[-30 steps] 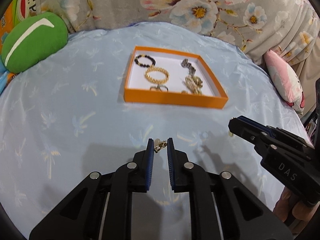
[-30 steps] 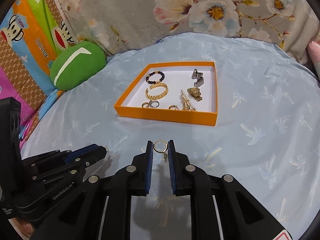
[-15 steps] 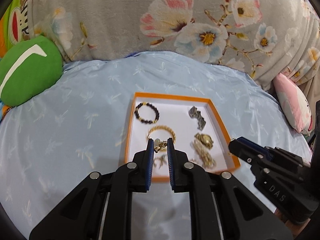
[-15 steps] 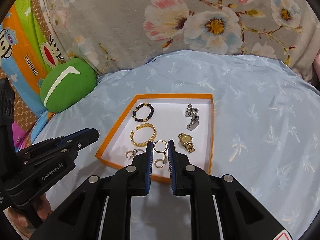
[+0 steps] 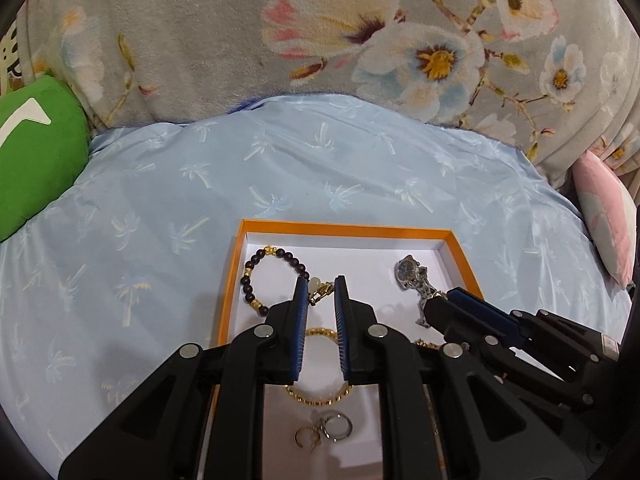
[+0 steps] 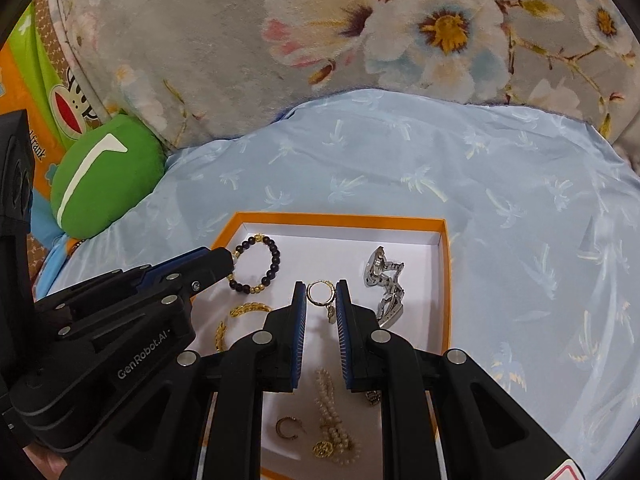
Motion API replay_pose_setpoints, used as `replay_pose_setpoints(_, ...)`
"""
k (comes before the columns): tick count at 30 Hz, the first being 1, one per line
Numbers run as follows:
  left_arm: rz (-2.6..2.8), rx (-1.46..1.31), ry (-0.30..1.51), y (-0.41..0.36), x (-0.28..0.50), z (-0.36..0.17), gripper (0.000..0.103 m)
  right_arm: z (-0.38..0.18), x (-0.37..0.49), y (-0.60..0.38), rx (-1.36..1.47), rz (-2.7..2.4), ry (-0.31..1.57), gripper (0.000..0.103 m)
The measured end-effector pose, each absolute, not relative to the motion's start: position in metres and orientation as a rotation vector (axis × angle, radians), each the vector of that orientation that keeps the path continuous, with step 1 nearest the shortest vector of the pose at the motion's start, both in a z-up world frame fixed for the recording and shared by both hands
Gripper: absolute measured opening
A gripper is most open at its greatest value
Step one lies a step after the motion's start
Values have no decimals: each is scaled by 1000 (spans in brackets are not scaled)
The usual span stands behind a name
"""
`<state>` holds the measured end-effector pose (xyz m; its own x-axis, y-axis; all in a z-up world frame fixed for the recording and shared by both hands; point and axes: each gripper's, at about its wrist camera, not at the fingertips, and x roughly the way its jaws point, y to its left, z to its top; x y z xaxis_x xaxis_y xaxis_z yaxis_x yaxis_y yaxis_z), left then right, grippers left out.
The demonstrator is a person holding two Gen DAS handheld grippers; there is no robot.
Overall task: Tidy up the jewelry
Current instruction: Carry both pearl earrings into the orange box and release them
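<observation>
An orange-rimmed tray (image 5: 348, 229) with a white floor lies on the blue bedspread. Over it my left gripper (image 5: 321, 290) is shut on a small gold earring with a pale bead (image 5: 319, 289). My right gripper (image 6: 321, 295) is shut on a gold hoop earring with a dangling charm (image 6: 320, 294), also above the tray (image 6: 340, 218). Inside lie a dark bead bracelet (image 5: 264, 276), a gold chain bracelet (image 6: 236, 318), a silver watch (image 6: 384, 280), a pearl strand (image 6: 332, 416) and small rings (image 5: 326, 432). Each gripper shows beside the other's view.
A green cushion (image 6: 104, 180) lies at the left of the bed, a pink pillow (image 5: 604, 208) at the right. A grey floral blanket (image 5: 320, 40) rises behind the bedspread (image 5: 160, 200). A cartoon-print bag (image 6: 36, 92) stands far left.
Both grippers have travelled forward from the bare bedspread to above the tray, each still holding its earring. The tray now fills the lower centre of both views.
</observation>
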<state>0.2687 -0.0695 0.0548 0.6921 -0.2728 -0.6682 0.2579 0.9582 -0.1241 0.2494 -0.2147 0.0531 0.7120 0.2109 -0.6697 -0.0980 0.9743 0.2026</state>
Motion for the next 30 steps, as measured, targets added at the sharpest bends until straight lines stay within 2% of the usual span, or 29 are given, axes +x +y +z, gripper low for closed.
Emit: replay_pose_setpoints(30,-277,-8,763,-78,282,44,15,44,260,-217,164,169,772,16)
